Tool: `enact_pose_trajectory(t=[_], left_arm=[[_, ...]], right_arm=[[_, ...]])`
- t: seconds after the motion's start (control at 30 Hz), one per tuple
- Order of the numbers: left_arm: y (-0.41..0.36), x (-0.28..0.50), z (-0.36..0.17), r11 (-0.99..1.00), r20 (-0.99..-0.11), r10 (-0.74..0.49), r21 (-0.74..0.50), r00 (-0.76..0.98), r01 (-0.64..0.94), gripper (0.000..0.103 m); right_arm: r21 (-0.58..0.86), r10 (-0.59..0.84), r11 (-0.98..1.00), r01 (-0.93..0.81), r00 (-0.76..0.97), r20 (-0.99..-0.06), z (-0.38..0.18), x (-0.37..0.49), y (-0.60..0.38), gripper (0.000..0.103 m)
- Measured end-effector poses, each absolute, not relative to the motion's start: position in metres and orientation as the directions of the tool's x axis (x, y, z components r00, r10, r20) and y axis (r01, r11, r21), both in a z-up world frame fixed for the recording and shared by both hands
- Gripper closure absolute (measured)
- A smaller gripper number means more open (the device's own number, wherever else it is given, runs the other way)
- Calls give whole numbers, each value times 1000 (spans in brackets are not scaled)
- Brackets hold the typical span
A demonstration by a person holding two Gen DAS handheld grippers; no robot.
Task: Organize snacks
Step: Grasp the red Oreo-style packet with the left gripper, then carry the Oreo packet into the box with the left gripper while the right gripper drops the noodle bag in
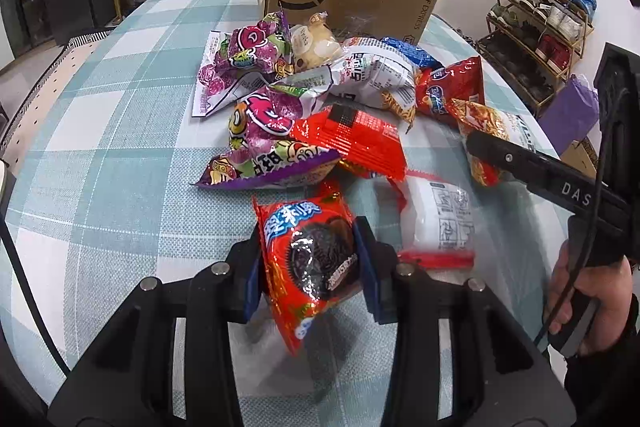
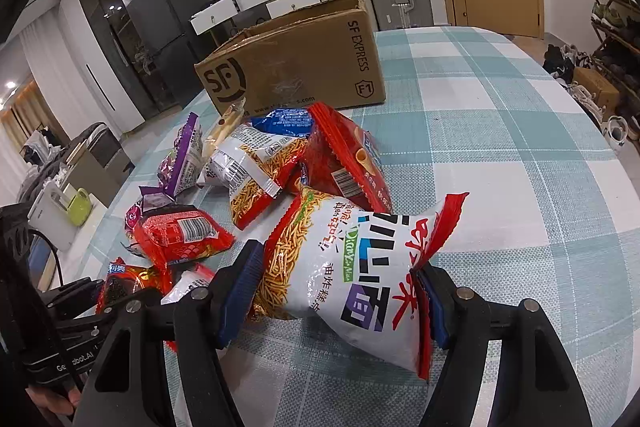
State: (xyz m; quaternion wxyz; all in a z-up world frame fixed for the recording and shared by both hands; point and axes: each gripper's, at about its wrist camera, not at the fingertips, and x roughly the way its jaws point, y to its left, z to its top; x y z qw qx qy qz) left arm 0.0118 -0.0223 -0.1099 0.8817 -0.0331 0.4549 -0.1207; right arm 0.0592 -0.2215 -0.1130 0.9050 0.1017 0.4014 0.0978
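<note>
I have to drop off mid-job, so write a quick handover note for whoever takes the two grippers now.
Left gripper: shut on the red cookie packet, near the table's front.
Right gripper: shut on the white noodle snack bag, at the pile's near edge.
Cardboard box: open, behind the pile on the checked tablecloth; its inside is not visible.
Done: two packets gripped; neither is in the box yet.
Left: probably box both, then the remaining pile of purple, red, blue and white packets.

Red cookie packet and white noodle-snack bag — each clamped, lifted before the snack pile.
</note>
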Motion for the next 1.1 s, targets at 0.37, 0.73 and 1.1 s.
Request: enact_pose_trajectory(t=[0.37, 0.73, 1.1], left_arm=[[2, -11, -87, 967, -759, -253, -173, 600, 189, 66], [28, -7, -33, 959, -704, -283, -185, 651, 217, 66], [14, 25, 41, 935, -627, -349, -184, 697, 303, 66]], right_arm=[[282, 286, 952, -120, 683, -673, -105, 43, -219, 32], [290, 295, 947, -141, 737, -608, -57, 27, -226, 32], [286, 359, 929, -234, 760, -542, 4, 40, -219, 32]])
